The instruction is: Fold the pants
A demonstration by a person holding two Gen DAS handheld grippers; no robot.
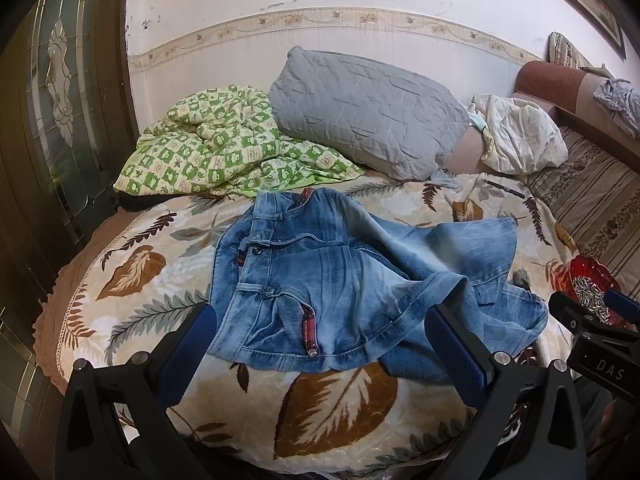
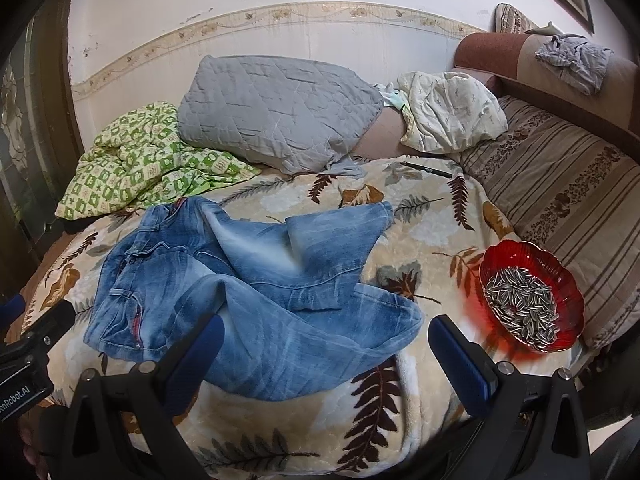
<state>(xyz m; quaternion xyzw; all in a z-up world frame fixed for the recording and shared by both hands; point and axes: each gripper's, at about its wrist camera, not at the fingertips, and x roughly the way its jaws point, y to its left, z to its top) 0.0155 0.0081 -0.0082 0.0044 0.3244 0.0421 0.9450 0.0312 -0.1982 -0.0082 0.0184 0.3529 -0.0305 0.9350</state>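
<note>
1. The blue jeans (image 1: 340,280) lie rumpled on the leaf-patterned blanket (image 1: 328,408) of the bed, legs crossed over each other, waistband toward the green checked quilt (image 1: 216,148).
2. The left claw (image 1: 320,336) hangs released over the jeans' near edge, holding nothing.
3. The right claw (image 2: 324,344) is likewise spread wide above a leg, perhaps just clear of the denim.
4. A red bowl of sunflower seeds (image 2: 528,300) sits right of the jeans; a grey pillow (image 2: 280,116) lies beyond them.

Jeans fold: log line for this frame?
stage: pre-grasp | jeans: crumpled on blanket | left gripper: open | right gripper: open | seed bowl: right of jeans
</note>
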